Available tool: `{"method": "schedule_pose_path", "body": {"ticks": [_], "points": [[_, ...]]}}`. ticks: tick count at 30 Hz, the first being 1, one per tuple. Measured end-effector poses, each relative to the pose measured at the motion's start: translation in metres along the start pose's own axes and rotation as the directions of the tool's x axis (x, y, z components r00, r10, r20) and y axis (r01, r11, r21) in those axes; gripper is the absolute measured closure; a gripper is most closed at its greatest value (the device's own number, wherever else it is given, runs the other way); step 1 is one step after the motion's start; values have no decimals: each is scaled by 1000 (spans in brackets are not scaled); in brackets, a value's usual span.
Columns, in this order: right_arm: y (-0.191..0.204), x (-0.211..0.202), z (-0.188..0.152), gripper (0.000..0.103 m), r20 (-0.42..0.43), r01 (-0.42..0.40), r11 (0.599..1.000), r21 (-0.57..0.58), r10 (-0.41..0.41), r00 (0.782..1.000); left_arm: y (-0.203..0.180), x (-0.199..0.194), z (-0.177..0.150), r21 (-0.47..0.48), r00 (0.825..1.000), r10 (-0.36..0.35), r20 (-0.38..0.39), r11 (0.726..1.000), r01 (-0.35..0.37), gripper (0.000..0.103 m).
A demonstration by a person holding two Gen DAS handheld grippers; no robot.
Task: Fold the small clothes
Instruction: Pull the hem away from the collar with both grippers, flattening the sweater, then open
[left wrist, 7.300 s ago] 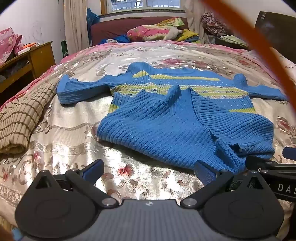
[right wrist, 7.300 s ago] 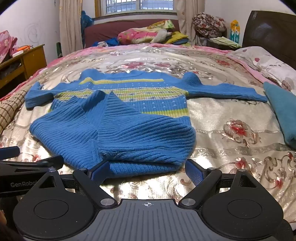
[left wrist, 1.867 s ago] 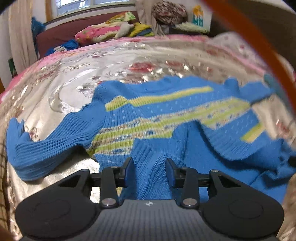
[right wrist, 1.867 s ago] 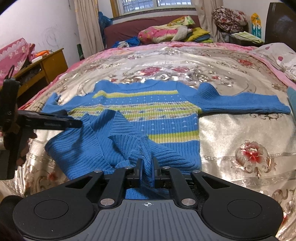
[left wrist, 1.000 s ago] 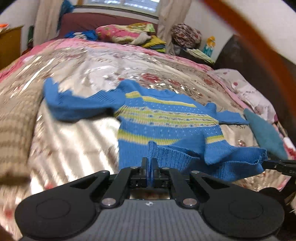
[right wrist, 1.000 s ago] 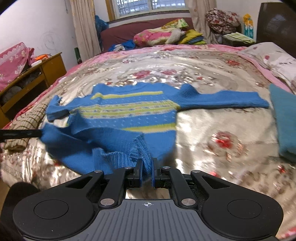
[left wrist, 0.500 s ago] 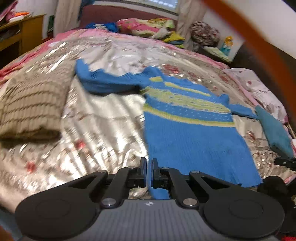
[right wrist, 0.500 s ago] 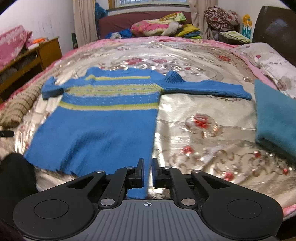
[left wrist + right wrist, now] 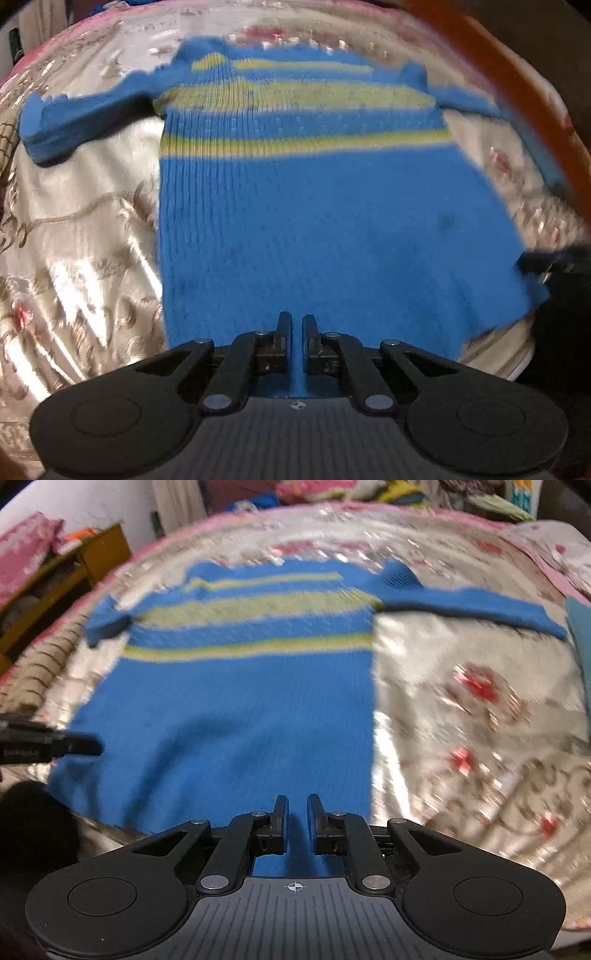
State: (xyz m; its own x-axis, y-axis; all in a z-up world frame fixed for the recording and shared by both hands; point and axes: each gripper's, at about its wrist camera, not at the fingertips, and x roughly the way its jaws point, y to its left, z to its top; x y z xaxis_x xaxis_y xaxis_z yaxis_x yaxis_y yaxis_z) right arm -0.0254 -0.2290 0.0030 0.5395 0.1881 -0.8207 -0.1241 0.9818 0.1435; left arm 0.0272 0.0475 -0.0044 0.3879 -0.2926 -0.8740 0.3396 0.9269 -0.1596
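A blue knit sweater (image 9: pixel 314 206) with yellow-green stripes lies spread flat on the floral bedspread (image 9: pixel 85 229), both sleeves stretched out to the sides. My left gripper (image 9: pixel 294 325) is shut on the sweater's bottom hem near its left corner. The sweater also shows in the right wrist view (image 9: pixel 236 701), where my right gripper (image 9: pixel 294 805) pinches the hem near the right corner with its jaws slightly apart. Each gripper's tip shows at the edge of the other's view. Both views are blurred.
A brown striped folded cloth (image 9: pixel 33 675) lies at the bed's left edge. A teal folded garment (image 9: pixel 580 642) lies at the right. A wooden side table (image 9: pixel 62 579) stands left of the bed. Pillows and piled bedding sit at the far end.
Both grippers closed on the folded-up hem, lifted it and pulled it toward me. The sweater's lower half has unfolded and now lies flat and stretched out.
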Motion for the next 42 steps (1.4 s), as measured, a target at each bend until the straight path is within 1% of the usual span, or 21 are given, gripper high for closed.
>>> {"method": "schedule_pose_path", "body": {"ticks": [2,5,9,13,15,16,19,21,23,25,27,31,33,35,38,42], "points": [[-13,0,-4,90,-25,30,999,27,-29,999,2,-5,1,-9,1000,5,-18,1000,-5,88],[-31,-4,-6,90,-37,46,996,79,-43,998,4,-16,4,-34,1000,-2,12,999,2,88],[-31,-12,1,90,21,4,995,102,-6,1000,-3,-23,21,-60,994,-34,100,997,41,87],[-16,-3,16,90,69,-54,996,78,49,996,-12,-16,44,-66,986,-25,164,997,36,86],[-8,3,23,90,82,-76,996,56,71,994,-12,-7,51,-60,986,-14,165,998,24,86],[-5,7,26,90,78,-73,996,53,69,995,-13,-3,51,-49,987,-2,158,999,10,86],[-6,22,28,89,43,-68,996,63,65,997,-9,9,44,-33,992,33,118,999,-29,86],[-11,27,26,92,21,-61,996,70,59,998,-2,15,37,-54,995,39,87,998,-35,86],[-15,26,25,92,22,-61,995,76,59,998,3,12,34,-84,995,24,92,996,-17,86],[-19,22,27,91,30,-43,996,79,41,999,2,8,35,-93,994,20,109,996,-9,86],[-21,18,32,89,56,-23,997,77,18,998,-3,7,42,-91,991,3,132,996,9,86],[-27,23,43,89,80,-44,993,109,35,996,-22,16,59,-68,985,-53,167,996,65,84],[-24,29,44,89,77,-55,993,99,48,996,-32,26,64,-46,986,-60,155,997,68,80],[-22,37,42,90,55,-52,995,88,47,997,-42,36,63,-17,990,-56,131,998,59,77],[-26,36,41,89,62,-55,995,81,50,997,-52,35,62,26,989,-33,143,999,30,74],[-43,31,47,89,77,-53,990,128,43,996,-62,34,74,45,984,-63,166,997,57,74]]}}
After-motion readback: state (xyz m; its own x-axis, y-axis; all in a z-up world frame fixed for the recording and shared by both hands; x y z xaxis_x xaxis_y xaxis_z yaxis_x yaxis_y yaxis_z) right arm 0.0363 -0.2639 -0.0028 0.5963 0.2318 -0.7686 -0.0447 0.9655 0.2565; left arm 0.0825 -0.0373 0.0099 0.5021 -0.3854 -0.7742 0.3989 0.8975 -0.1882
